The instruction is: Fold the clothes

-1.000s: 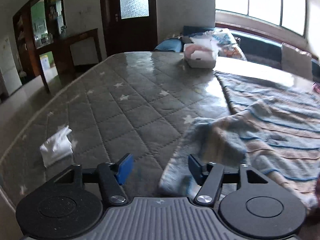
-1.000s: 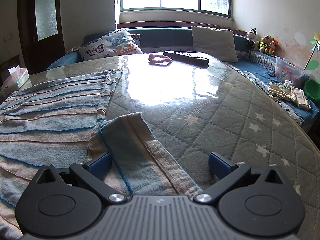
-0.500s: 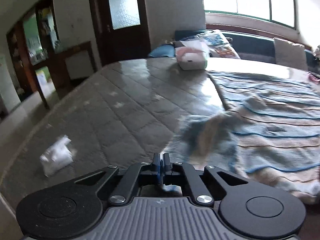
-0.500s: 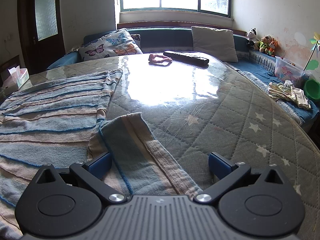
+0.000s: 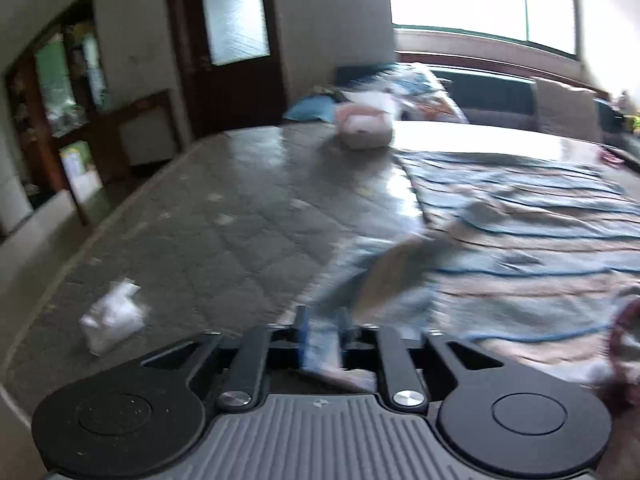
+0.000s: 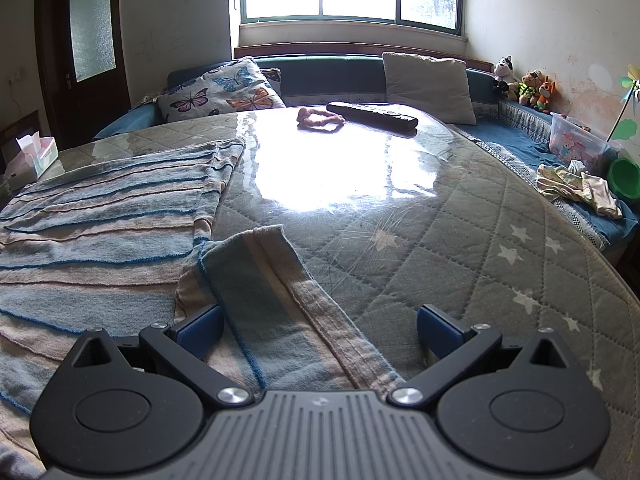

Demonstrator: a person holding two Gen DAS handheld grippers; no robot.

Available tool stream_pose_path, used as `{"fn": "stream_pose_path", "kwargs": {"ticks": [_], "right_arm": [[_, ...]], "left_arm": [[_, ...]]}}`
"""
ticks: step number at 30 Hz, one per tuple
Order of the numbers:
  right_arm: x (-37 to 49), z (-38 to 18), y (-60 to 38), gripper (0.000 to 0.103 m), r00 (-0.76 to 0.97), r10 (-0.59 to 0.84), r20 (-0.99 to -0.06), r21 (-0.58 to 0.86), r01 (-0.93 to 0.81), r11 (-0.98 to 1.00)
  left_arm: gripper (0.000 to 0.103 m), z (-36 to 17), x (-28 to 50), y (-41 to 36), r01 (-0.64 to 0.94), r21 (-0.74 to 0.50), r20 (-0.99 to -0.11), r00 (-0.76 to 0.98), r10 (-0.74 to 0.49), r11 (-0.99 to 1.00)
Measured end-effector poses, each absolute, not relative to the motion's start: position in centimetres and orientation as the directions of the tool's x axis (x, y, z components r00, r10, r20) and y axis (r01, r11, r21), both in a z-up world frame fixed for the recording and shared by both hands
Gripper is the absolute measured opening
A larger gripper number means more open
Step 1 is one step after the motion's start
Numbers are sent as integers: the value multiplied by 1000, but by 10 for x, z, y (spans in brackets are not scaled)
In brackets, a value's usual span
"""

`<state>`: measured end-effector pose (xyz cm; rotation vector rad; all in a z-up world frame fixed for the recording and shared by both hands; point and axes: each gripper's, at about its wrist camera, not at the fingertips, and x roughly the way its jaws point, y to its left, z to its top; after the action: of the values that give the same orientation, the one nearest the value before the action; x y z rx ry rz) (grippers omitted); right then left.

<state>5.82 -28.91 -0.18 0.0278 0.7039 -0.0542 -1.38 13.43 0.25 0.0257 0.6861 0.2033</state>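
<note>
Left claw point(image 5: 322, 332): jaws narrow and opening, a fold of the striped garment point(image 5: 520, 256) between the blue pads, cloth filling the gap; picture blurred, so whether the pads press on it cannot be told for certain, though the cloth looks pinched. Crumpled white tissue point(image 5: 112, 320): on the quilted counter point(image 5: 224, 232), left of this claw, apart from the garment. Tissue box point(image 5: 364, 130): at the far edge of the counter, beyond the garment.

Striped garment, right wrist view point(image 6: 100, 232): blue, grey and pink bands, spread flat over the left half of the counter point(image 6: 480, 240); one sleeve point(image 6: 272, 304) runs out to the right, its cuff lying on bare quilt.

Right claw point(image 6: 318, 326): jaws spread wide, one pad either side of the sleeve, neither pad pressing on the cloth; sleeve passes between them and under the claw body.

Pink hair tie point(image 6: 320, 118): far part of the counter, in the window glare. Remote control point(image 6: 372, 114): black, just right of the hair tie, touching or nearly so. Butterfly cushion point(image 6: 220, 94) and plain cushion point(image 6: 430, 86): on the bench seat behind the counter. Soft toys point(image 6: 524, 86): far right corner.
</note>
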Motion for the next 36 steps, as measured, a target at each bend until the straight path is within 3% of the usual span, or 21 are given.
{"fn": "stream_pose_path", "kwargs": {"ticks": [5, 12, 17, 21, 27, 33, 36], "right_arm": [[58, -2, -289, 103, 761, -41, -647, 7, 59, 998], [58, -2, -289, 103, 761, -41, -647, 7, 60, 998], [58, -2, -289, 103, 761, -41, -647, 7, 60, 998], [59, -2, -289, 103, 761, -42, -648, 6, 60, 998], [59, -2, -289, 103, 760, -42, -648, 5, 60, 998], [59, -2, -289, 103, 760, -42, -648, 5, 60, 998], [59, -2, -289, 103, 760, -42, -648, 5, 60, 998]], "left_arm": [[31, -12, -12, 120, -120, 124, -652, 739, 172, 985], [32, -23, -9, 129, -148, 266, -587, 758, 282, 952], [32, -19, -4, 134, -178, 295, -599, 731, 327, 939], [34, -6, -9, 119, -142, 218, -606, 756, 248, 966], [42, -3, -13, 77, 10, 204, -588, 801, 115, 979], [54, -19, -24, 52, 141, 305, -573, 817, 63, 942], [55, -25, -38, 46, 202, 381, -555, 830, 48, 902]]}}
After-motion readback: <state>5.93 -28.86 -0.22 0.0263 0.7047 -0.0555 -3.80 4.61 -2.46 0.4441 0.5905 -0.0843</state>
